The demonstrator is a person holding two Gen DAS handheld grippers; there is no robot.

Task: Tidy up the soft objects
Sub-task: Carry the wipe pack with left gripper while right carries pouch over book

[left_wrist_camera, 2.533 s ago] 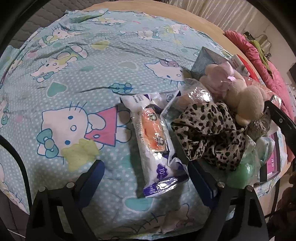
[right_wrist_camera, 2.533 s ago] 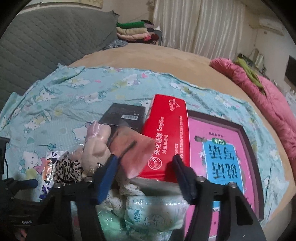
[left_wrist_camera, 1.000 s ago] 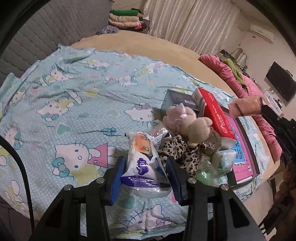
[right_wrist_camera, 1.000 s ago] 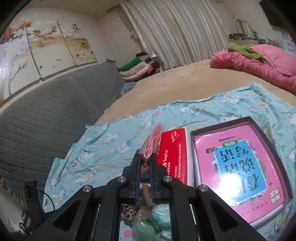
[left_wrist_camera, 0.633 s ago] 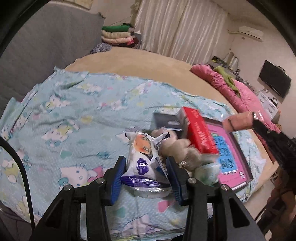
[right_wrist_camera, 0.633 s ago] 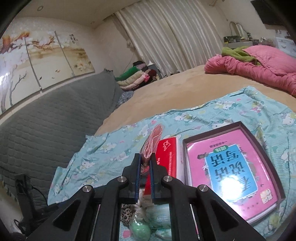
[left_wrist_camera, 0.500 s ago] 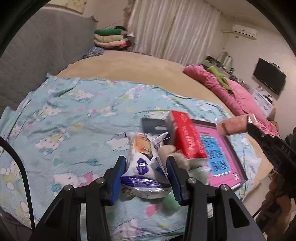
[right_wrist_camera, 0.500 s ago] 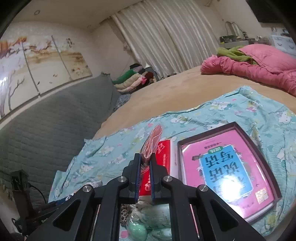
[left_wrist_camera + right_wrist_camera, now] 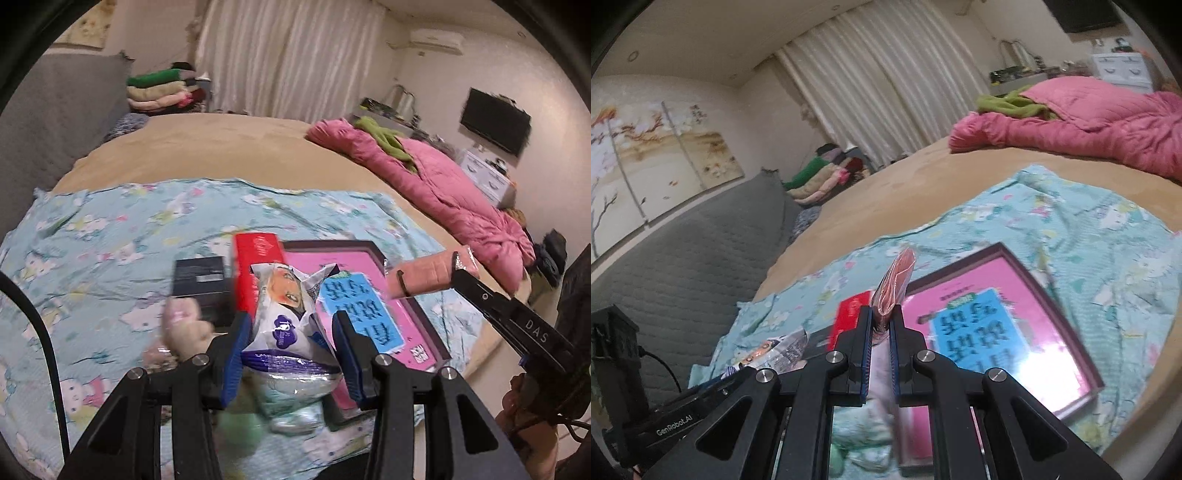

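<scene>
Above the pink book (image 9: 369,295), the left hand-held gripper (image 9: 288,354) pinches a light, crinkly, slippery tissue pack (image 9: 291,325) mid-body, while the right hand-held gripper (image 9: 881,328), fully closed, clamps a flat soft pink packet (image 9: 895,284) by its edge.

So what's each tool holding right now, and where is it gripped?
The left tool clamps the white tissue pack across its lower half. The right tool is shut on one end of the flat pink packet.
</scene>
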